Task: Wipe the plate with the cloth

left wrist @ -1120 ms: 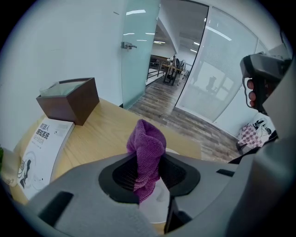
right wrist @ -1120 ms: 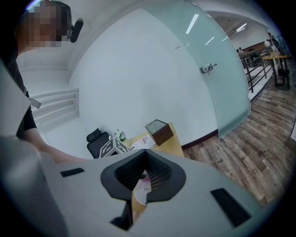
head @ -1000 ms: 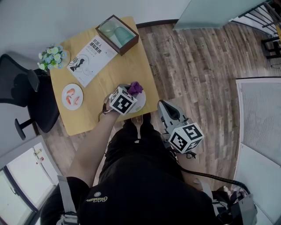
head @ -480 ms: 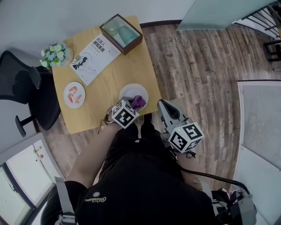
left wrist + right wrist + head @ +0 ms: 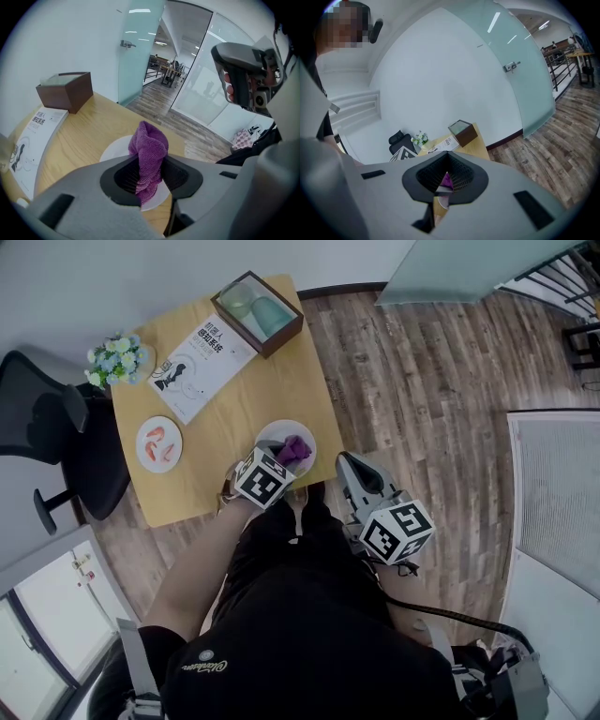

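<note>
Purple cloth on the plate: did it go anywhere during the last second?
The left gripper, shut on the cloth, dragged it across the plate from the far side toward the person, then nudged it slightly back. The plate, book, box and right gripper stayed put.

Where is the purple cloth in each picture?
Head view: the purple cloth lies on the white plate, near the table's near edge.
Left gripper view: centre, pinched in the left gripper.
Right gripper view: a tiny purple sliver, low in the middle.
Shared landmark: the brown box.
</note>
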{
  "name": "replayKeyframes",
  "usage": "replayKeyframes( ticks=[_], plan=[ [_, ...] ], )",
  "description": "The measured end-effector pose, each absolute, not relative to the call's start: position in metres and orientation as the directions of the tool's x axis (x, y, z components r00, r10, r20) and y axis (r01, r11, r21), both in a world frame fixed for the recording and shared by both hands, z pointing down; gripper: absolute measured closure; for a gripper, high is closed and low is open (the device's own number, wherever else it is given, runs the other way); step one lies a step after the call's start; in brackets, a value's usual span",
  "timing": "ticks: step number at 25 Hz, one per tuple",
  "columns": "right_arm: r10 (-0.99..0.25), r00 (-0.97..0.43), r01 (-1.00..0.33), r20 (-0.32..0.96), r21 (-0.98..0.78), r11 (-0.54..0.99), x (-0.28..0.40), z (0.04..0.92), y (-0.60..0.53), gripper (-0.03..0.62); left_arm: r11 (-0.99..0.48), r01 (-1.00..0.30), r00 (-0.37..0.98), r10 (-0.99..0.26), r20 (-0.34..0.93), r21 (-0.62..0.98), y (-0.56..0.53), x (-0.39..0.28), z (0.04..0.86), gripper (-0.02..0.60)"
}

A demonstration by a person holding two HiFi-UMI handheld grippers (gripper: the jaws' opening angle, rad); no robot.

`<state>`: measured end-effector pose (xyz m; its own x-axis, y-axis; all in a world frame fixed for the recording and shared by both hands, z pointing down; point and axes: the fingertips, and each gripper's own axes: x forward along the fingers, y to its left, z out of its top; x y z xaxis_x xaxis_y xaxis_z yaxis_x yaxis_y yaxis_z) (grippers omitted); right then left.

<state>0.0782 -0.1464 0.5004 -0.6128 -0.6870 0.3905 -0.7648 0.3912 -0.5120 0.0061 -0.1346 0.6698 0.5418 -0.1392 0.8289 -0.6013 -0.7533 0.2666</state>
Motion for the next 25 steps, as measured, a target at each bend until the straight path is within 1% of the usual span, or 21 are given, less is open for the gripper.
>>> replayKeyframes(
  ticks=[4,9,20,25],
  plan=[
    [-0.697,-0.602,-0.772,0.390,-0.510,0.380,0.083,0.499,-0.145,0.594,-0.761,-0.607,0.539,-0.184,0.822,0.228,-0.172,0.014,0.662,0.454],
    [-0.711,-0.580,-0.784,0.398,-0.509,0.355,0.093,0.502,-0.143,0.594,-0.771,-0.597,0.536,-0.177,0.826,0.222,-0.191,0.025,0.664,0.454],
    [-0.728,-0.560,-0.793,0.397,-0.511,0.331,0.104,0.503,-0.140,0.594,-0.792,-0.560,0.546,-0.131,0.827,0.244,-0.162,0.033,0.669,0.454],
    [-0.723,-0.569,-0.788,0.391,-0.512,0.342,0.102,0.502,-0.139,0.594,-0.827,-0.509,0.548,-0.096,0.831,0.239,-0.133,0.040,0.669,0.454]
  ],
)
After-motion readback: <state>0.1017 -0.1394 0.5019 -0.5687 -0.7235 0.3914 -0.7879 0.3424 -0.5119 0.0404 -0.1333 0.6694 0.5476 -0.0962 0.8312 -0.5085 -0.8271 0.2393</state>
